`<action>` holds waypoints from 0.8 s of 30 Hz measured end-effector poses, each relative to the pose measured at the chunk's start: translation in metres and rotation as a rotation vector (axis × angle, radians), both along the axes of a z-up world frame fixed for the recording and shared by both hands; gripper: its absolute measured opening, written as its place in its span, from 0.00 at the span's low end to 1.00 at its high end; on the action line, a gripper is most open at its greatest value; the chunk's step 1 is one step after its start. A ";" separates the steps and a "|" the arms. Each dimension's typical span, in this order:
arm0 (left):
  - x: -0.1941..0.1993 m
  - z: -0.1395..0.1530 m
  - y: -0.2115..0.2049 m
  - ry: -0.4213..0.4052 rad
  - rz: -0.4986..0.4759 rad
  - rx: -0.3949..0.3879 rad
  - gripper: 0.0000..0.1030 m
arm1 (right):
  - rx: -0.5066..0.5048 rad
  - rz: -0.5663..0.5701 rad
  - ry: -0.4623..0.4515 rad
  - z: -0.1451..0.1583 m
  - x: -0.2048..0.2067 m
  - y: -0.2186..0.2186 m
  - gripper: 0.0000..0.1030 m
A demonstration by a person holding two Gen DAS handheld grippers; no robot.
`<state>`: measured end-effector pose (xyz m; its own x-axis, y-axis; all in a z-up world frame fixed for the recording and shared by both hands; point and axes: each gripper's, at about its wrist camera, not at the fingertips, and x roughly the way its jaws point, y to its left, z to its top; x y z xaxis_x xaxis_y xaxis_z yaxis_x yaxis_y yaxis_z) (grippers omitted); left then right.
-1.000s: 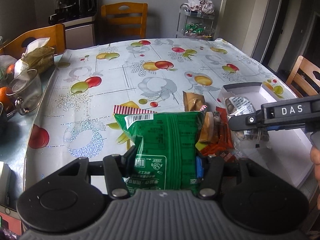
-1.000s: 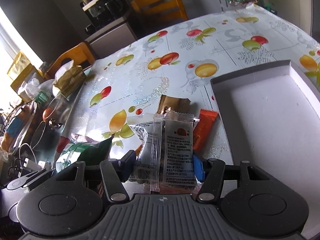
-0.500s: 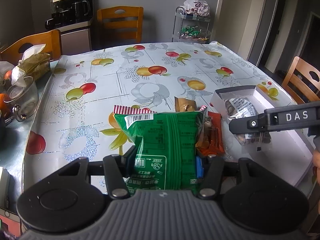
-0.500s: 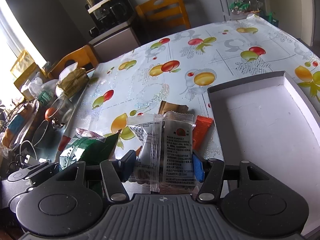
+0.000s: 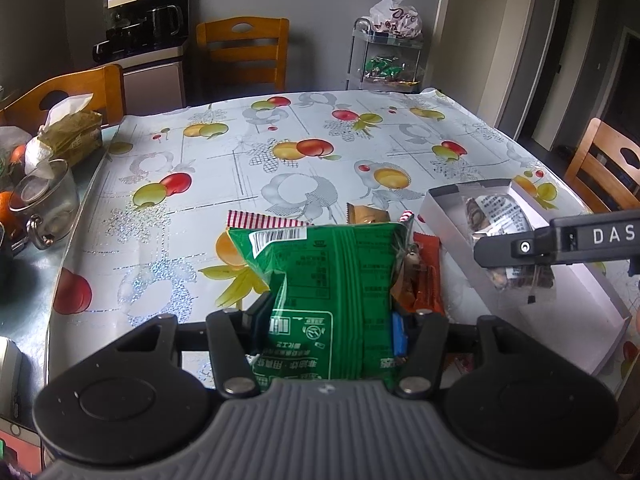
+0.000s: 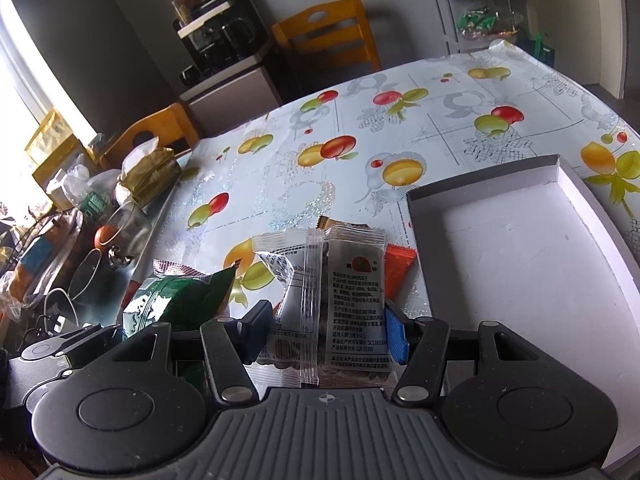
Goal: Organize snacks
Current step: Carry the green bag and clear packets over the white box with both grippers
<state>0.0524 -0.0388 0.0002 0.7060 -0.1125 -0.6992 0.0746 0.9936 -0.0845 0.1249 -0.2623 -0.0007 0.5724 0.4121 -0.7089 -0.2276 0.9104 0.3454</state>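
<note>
Around the shallow white cardboard box point(image 6: 516, 276) I count one green foil snack bag point(image 5: 332, 288), one clear plastic nut packet point(image 6: 340, 292), one orange wrapper point(image 6: 396, 268), one brown wrapper point(image 5: 366, 214), three wooden chairs point(image 5: 244, 54).

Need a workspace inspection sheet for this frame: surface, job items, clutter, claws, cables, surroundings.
Surface: table under a fruit-print cloth.
Job's things: green bag in left claw; clear packet in right claw; orange packet, brown packet and red-striped packet on the cloth; white box holds nothing.
Clutter: glass mug, tissue pack, oranges at the table's left edge.
Claws: left claw shut on green bag; right claw shut on clear packet.
Cables: loose wire by the mugs.
Surroundings: wooden chairs, coffee machine, wire cart.
</note>
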 end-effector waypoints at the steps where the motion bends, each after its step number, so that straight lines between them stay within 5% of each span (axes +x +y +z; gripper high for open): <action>1: 0.000 0.000 -0.002 0.000 -0.006 0.001 0.52 | -0.003 -0.003 -0.002 0.000 0.000 -0.002 0.56; 24: 0.034 0.004 -0.095 -0.005 -0.195 -0.012 0.52 | -0.025 -0.165 0.013 -0.006 -0.006 -0.087 0.56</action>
